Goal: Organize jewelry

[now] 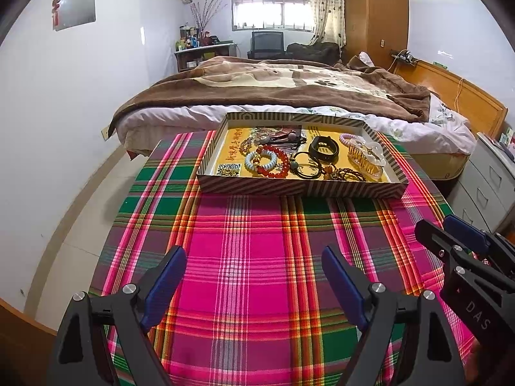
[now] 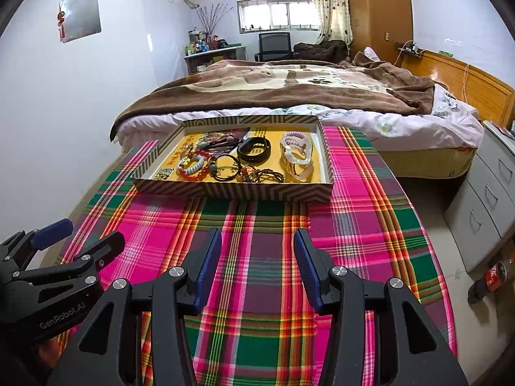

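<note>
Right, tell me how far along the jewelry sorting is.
Done: every piece visible lies in the striped tray, though jumbled: red bead bracelet, black band, clear hair claw. In hand: nothing; the left gripper and right gripper hover open over the plaid cloth. Left: possibly untangling the pile.

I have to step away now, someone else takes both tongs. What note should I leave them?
Left tongs: open, empty, over the plaid cloth.
Right tongs: open, narrower, empty, beside the left.
All jewelry lies heaped in the striped box ahead: red bead bracelet, black band, clear hair claw, dark hair ties.
Done: nothing sorted or lifted.
Left: the whole job.
</note>
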A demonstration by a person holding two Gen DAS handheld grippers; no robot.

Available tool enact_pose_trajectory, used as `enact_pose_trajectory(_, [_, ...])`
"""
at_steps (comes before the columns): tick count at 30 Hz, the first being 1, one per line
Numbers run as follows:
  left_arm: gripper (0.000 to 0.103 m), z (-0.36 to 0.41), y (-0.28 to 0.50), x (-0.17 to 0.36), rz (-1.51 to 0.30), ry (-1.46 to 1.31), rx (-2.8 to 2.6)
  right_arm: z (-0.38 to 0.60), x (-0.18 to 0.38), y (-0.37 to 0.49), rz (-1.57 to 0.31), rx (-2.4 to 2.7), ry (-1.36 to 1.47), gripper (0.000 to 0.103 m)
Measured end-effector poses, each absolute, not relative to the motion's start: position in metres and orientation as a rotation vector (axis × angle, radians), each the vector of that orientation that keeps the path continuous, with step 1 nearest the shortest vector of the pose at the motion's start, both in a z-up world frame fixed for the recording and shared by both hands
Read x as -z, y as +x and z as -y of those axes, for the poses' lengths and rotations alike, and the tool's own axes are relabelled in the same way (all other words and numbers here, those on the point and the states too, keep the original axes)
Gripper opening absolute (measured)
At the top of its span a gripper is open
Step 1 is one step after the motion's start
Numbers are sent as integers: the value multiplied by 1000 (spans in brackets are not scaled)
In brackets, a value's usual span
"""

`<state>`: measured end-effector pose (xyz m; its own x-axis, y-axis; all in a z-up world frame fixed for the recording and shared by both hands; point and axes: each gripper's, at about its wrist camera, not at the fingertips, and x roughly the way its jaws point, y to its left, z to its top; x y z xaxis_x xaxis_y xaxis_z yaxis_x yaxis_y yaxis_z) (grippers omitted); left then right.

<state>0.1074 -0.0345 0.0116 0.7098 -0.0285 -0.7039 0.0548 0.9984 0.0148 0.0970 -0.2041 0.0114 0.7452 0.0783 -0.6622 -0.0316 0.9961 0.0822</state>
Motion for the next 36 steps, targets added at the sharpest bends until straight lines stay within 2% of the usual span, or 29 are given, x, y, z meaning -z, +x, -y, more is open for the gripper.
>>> enact_pose_trajectory(36, [86,32,107,-9,-799,39,34,200,-9,98,-732,-67,70,47])
